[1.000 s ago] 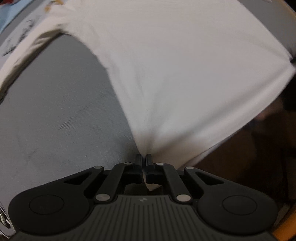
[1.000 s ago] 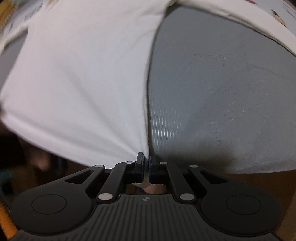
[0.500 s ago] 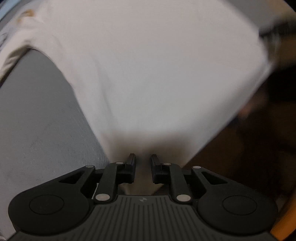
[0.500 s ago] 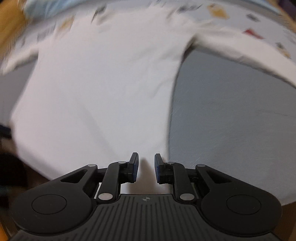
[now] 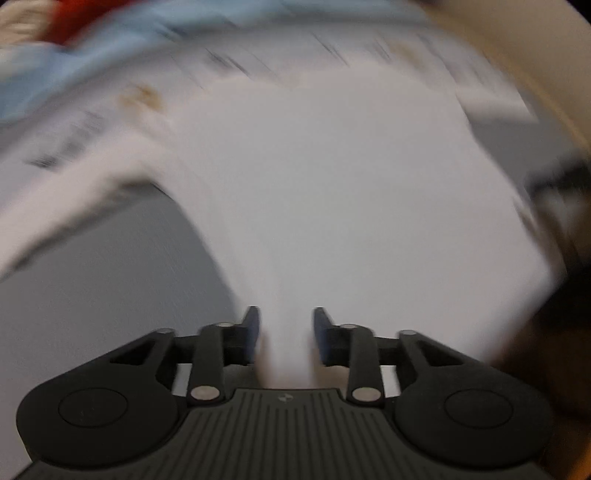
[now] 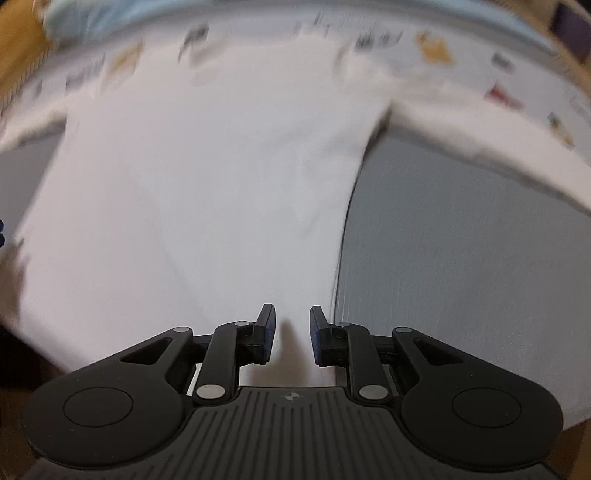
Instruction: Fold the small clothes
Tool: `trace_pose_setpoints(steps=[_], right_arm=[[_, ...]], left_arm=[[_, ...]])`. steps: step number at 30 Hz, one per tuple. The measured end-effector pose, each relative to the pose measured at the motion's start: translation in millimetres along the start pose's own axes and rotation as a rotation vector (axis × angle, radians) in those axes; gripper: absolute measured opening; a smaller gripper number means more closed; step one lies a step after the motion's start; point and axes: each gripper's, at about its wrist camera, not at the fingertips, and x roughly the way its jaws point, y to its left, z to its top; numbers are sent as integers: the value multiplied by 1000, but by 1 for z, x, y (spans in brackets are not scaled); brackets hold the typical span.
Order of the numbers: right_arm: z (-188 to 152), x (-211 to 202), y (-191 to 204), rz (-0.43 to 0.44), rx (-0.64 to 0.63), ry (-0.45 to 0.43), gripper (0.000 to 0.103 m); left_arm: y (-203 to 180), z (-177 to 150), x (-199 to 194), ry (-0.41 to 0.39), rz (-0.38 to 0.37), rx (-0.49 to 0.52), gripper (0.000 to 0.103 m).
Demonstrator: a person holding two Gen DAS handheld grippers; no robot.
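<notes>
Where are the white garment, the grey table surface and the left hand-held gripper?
white garment [image 5: 332, 203], left wrist view, middle of the plain cloth.
grey table surface [image 6: 461, 258], right wrist view, bare area right of the cloth.
left hand-held gripper [image 5: 284, 325], left wrist view, between its opening fingertips.

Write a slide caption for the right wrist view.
Right gripper, jaws opening, above white garment on grey table.

A grey table top [image 6: 461, 258] fills the lower ground, with a pale blue printed cloth [image 5: 74, 74] blurred along its far edge, a red patch [image 5: 70, 18] beyond, and brown, dim surroundings [image 6: 18, 48] at the margins.
</notes>
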Motion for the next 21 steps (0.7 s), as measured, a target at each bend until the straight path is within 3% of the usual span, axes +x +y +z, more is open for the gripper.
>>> trace_pose_setpoints(steps=[4,8,10,14,18,21], right_arm=[[28,-21,-5,-19,105,-184,27],[62,-39,-5,-36,134,-364,30],[80,-50,-4,-47,147,-434,31],[116,-67,-4,-11,166,-536,31],[145,-73,7,-41,54,-654,31],[159,-57,14,-67,-9,-657,31]], left_arm=[[40,24,-24,-190,122,-121,41],[77,44,-30,-311,200,-162,41],[99,62,-27,-337,220,-168,41],[151,58,-22,-364,238,-226,41],[209,45,-16,-373,274,-351,40],[244,27,-9,-374,318,-419,40]])
